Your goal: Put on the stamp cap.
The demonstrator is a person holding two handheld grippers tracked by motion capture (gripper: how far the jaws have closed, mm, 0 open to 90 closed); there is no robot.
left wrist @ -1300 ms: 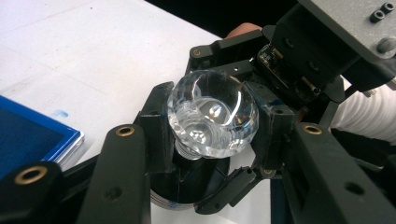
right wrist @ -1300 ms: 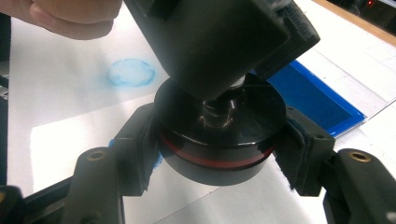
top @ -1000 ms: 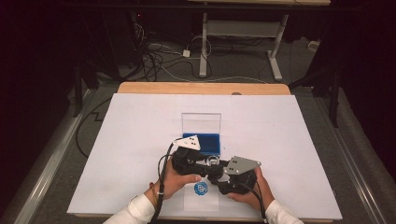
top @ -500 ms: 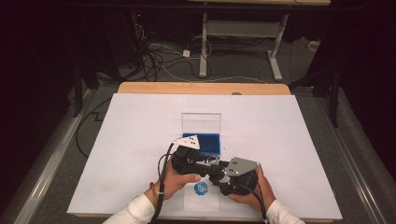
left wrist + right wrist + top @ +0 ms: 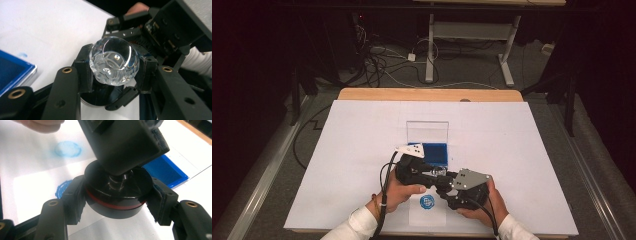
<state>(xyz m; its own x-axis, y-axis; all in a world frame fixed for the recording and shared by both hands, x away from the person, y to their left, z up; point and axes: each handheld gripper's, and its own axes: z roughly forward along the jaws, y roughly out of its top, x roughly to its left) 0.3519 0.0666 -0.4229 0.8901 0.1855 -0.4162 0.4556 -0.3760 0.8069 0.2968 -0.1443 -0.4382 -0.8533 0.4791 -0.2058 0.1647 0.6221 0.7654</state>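
A smooth white sheet covers the table [image 5: 362, 150], with a blue ink pad [image 5: 432, 153] in its clear case. Above a round blue print [image 5: 427, 202], the left gripper [image 5: 113, 65] clamps the stamp's faceted glass knob [image 5: 113, 61]; the right gripper [image 5: 117, 198] clamps its round black base [image 5: 117, 192].

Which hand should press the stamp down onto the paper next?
The left, probably. The left gripper clamps the stamp's clear knob from above, so it can push down. The right gripper only grips the black stamp base sideways, steadying it above the paper.
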